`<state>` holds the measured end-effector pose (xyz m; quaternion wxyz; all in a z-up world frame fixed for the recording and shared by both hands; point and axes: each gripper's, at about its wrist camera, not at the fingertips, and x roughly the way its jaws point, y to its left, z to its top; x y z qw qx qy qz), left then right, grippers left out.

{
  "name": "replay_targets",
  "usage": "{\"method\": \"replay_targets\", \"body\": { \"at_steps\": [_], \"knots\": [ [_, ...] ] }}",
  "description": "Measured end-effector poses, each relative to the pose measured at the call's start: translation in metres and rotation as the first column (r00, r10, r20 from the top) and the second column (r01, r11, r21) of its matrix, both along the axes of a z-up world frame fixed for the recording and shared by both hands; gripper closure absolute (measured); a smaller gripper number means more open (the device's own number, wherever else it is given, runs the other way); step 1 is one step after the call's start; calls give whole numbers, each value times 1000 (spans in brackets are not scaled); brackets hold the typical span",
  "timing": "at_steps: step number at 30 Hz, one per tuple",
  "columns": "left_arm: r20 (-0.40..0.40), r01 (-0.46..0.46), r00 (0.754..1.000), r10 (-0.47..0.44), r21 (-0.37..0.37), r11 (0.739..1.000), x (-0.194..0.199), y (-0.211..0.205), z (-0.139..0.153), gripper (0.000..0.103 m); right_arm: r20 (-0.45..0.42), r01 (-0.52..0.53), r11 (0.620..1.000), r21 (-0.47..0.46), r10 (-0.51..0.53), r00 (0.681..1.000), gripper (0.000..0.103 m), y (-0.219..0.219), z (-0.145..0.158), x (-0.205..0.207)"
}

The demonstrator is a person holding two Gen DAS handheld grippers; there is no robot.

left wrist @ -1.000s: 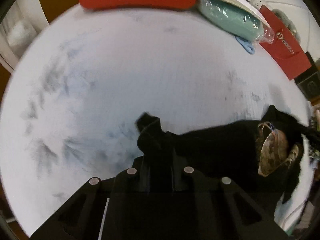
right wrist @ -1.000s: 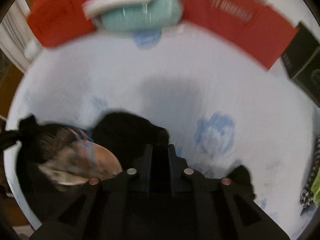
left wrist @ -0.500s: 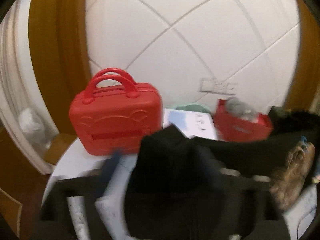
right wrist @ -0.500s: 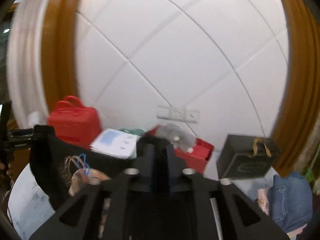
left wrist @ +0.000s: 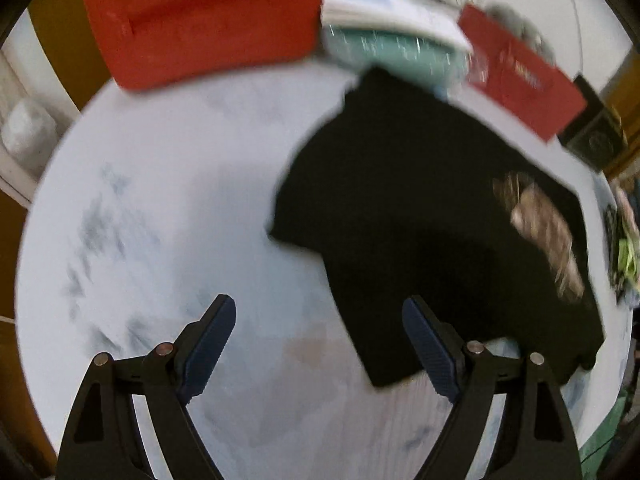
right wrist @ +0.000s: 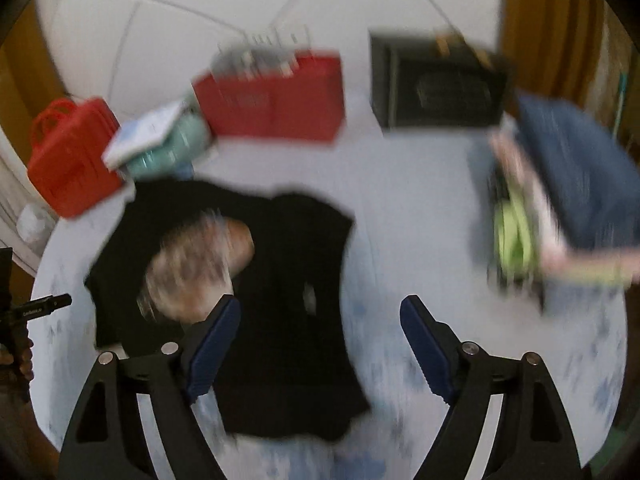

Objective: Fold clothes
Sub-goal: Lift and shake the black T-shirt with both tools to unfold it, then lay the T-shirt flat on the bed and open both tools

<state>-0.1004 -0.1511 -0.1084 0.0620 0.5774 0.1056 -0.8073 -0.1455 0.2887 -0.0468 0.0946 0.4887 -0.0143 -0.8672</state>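
A black T-shirt point(left wrist: 420, 208) with a brownish print point(left wrist: 544, 232) lies spread on the round white table point(left wrist: 180, 200). In the right wrist view the shirt point(right wrist: 288, 280) lies left of centre, print point(right wrist: 196, 264) facing up. My left gripper point(left wrist: 320, 344) is open and empty, above the table just left of the shirt's near edge. My right gripper point(right wrist: 320, 344) is open and empty, hovering over the shirt's right side. Both views are blurred by motion.
A red case point(left wrist: 204, 16), a teal bundle point(left wrist: 384, 48) under white paper, a red bag point(left wrist: 520, 76) and a black box point(right wrist: 436, 84) stand along the table's far edge. A pile of clothes with blue denim point(right wrist: 576, 184) lies at the right.
Both grippers held the shirt shut, lifted it up into the air, then let go. The shirt now lies spread flat on the table and both grippers are open.
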Motion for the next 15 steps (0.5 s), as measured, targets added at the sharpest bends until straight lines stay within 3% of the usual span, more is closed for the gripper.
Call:
{"method": "replay_targets", "body": {
  "at_steps": [3,10,15],
  "knots": [
    [24,47,999,-47,3,999,9,21,-19,17,72,12,1000,-7,-11,997,21,9,-32,26],
    [34,123,992,-121,-93,988,7,63,-42,17,170,0,1000,-6,1,985,20,6,-74,66],
    [2,94,996,-95,-94,991,9,69,-44,15,216,-3,1000,-30,9,976,20,-2,-97,80]
  ]
}}
